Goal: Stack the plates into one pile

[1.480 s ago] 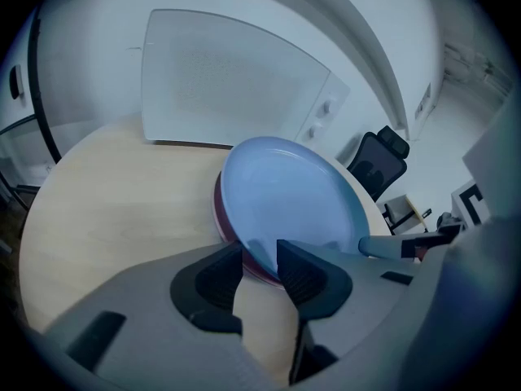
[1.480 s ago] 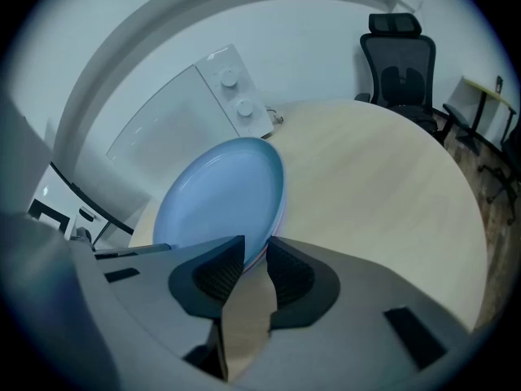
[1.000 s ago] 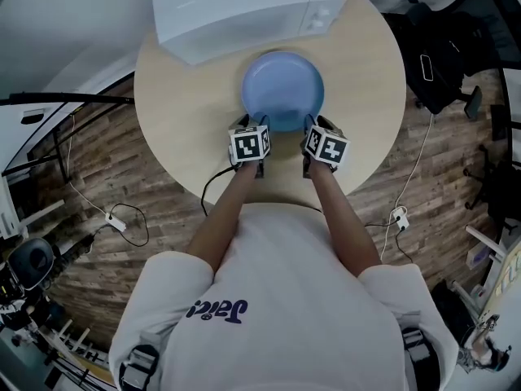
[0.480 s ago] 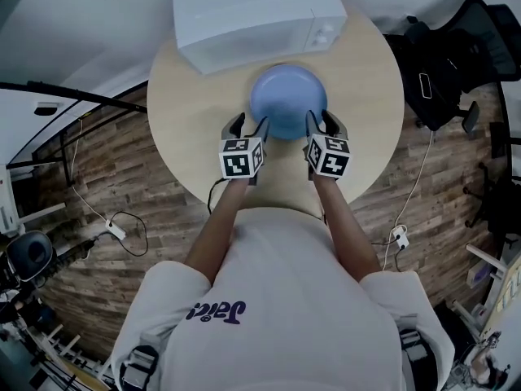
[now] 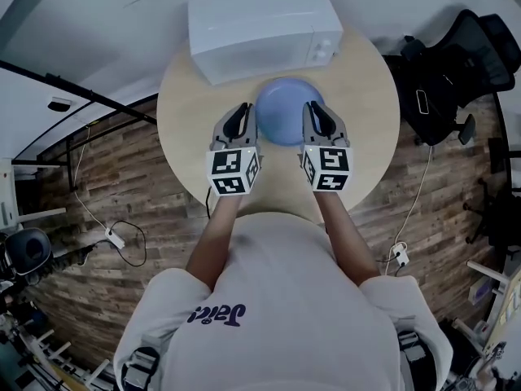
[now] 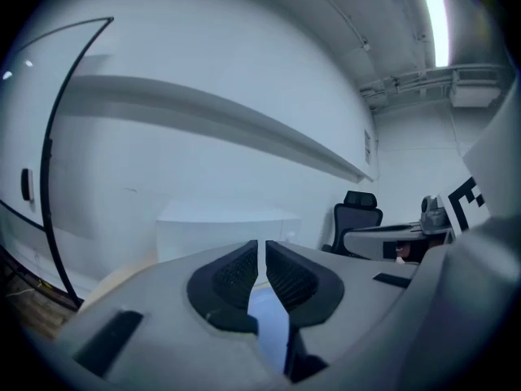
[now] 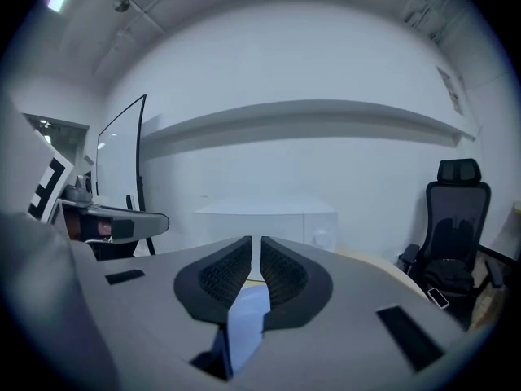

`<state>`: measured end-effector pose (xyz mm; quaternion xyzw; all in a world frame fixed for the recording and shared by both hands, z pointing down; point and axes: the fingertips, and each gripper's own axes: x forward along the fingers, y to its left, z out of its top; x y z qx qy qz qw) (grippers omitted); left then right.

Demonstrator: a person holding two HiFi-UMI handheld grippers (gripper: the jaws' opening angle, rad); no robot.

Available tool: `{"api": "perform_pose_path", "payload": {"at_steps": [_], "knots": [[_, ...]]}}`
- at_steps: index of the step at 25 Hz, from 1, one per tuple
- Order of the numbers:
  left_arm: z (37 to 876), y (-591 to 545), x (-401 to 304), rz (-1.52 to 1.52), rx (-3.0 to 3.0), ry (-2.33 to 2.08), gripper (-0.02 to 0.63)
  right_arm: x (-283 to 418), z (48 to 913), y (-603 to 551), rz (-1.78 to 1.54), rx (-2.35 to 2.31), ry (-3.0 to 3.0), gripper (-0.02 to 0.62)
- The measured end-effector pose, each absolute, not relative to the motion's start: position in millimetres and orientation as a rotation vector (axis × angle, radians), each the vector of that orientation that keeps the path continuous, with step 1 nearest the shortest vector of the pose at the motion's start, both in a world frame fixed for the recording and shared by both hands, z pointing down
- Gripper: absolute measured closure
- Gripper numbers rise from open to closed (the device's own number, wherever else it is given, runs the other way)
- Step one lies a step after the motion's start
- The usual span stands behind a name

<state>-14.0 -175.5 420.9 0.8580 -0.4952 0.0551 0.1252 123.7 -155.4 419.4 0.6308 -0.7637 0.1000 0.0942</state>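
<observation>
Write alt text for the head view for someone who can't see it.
A person in a white shirt holds the left gripper and right gripper either side of a blue plate on a round wooden table, a white microwave behind it. Both pairs of jaws have just closed, with nothing between them.

My left gripper [image 6: 261, 247] and right gripper [image 7: 256, 247], whose jaws had just been closing with nothing between them, had matt grey plastic shells and black ribbed pads [image 6: 236, 274]. The blue plate [image 5: 285, 116] looked smooth and matt. The table [image 5: 366, 129] had a pale, smooth wood-look top. The floor [image 5: 98, 177] was grainy wooden planks. The microwave [image 5: 260, 19] was smooth white.
</observation>
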Motion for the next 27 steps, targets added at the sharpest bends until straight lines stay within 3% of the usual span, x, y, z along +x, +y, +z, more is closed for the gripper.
{"api": "perform_pose_path", "payload": {"at_steps": [8, 27], "knots": [[365.0, -147.8, -25.6, 0.049, 2.603, -1.576, 0.591, 104.5, 363.7, -134.1, 0.125, 1.827, -2.351, 0.569], [403.4, -145.8, -29.2, 0.146, 2.52, -1.528, 0.589, 92.8, 380.3, -134.8, 0.091, 1.751, -2.347, 0.569]]}}
